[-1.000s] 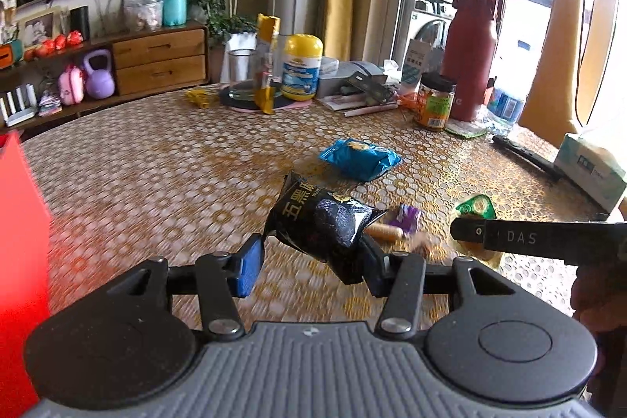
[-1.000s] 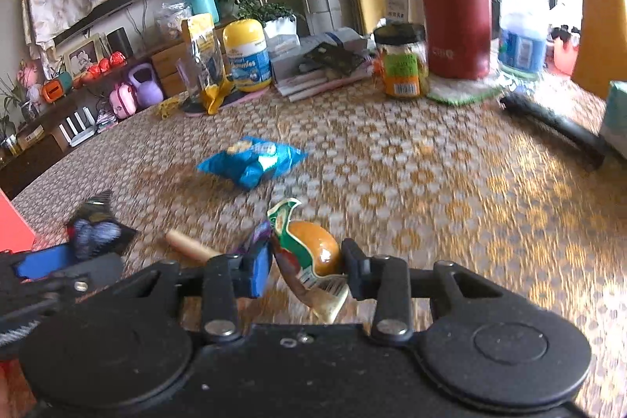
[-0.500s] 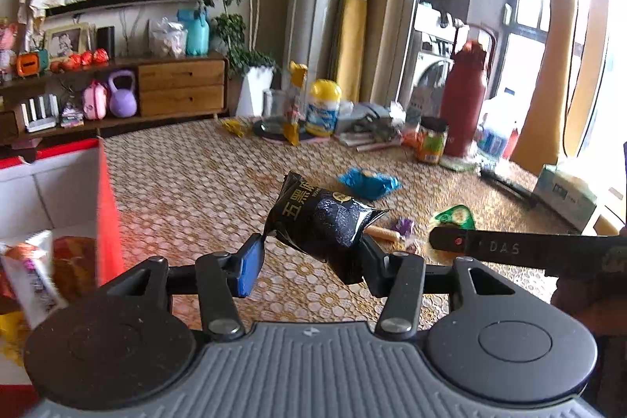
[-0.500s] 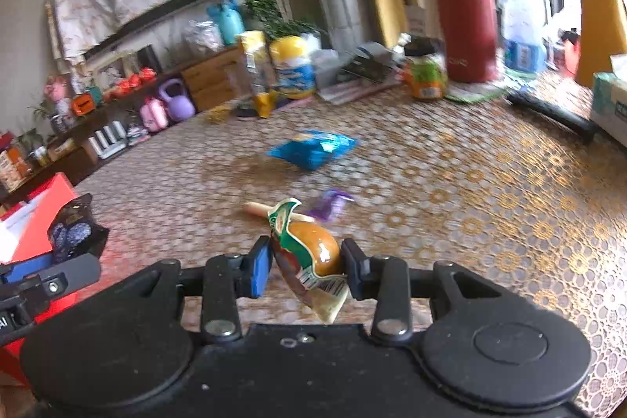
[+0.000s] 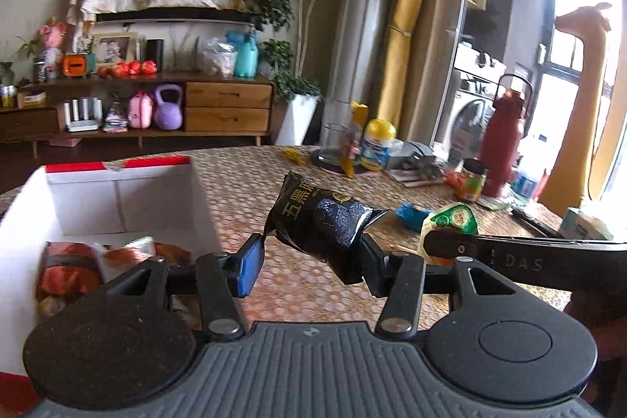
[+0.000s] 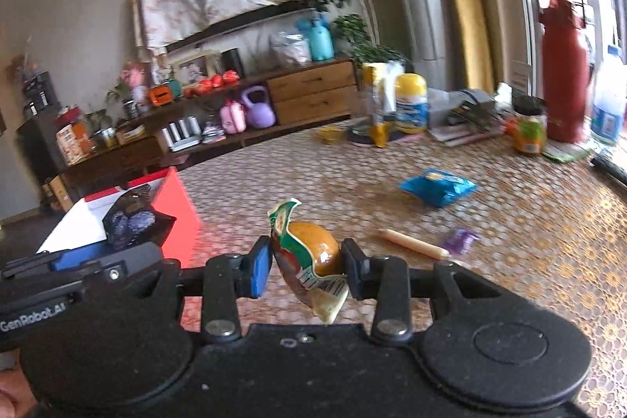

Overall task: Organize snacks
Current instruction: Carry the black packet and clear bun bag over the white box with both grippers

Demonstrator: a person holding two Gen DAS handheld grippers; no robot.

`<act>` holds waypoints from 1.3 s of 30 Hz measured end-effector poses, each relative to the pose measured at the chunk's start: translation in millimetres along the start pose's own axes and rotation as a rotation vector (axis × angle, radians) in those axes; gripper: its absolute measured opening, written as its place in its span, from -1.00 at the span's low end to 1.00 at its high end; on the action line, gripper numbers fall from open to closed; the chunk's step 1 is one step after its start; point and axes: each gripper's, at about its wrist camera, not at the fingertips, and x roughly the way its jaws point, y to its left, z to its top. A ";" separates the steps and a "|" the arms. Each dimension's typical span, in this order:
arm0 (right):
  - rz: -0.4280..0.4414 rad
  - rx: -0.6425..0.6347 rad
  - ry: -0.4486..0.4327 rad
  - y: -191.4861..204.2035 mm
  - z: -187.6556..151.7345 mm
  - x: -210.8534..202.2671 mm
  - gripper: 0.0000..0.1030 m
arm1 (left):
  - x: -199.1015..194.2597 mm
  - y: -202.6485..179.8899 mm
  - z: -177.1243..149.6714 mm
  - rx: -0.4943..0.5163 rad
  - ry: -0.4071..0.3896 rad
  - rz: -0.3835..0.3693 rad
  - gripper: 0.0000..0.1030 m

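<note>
Both claws had moved closer to the red box (image 5: pixel 117 183). Left claw (image 5: pixel 309 257) held the black snack bag (image 5: pixel 321 222) beside the box; right claw (image 6: pixel 305 265) held the green snack (image 6: pixel 309 253). Dropping them in looked next.

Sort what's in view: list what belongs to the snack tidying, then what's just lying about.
Belongs to the job:
black snack packet in the left gripper
green-wrapped snack in the right gripper
red box
blue snack bag
purple packet

Lying about:
red flask
yellow-lidded tub
jar
</note>
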 end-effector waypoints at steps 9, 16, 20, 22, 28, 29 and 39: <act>0.063 -0.063 -0.009 37.7 2.0 -4.8 -0.28 | -21.4 33.0 2.4 -0.045 -0.032 0.068 -0.01; 0.104 -0.100 -0.015 63.4 4.2 -7.8 -0.28 | -32.0 52.5 2.8 -0.070 -0.048 0.112 -0.01; 0.130 -0.124 -0.016 77.5 4.9 -6.9 -0.28 | -39.4 63.6 1.3 -0.082 -0.057 0.140 -0.01; 0.145 -0.136 -0.013 85.1 5.1 -4.9 -0.28 | -43.0 69.6 0.8 -0.092 -0.060 0.158 -0.01; 0.193 -0.172 -0.005 107.9 5.0 0.6 -0.28 | -53.1 86.9 -3.5 -0.112 -0.059 0.204 -0.01; 0.199 -0.178 -0.003 111.1 5.0 1.4 -0.28 | -54.4 89.6 -4.1 -0.114 -0.059 0.212 -0.01; 0.263 -0.233 0.019 145.2 2.6 13.9 -0.28 | -63.8 113.5 -12.4 -0.135 -0.036 0.276 -0.01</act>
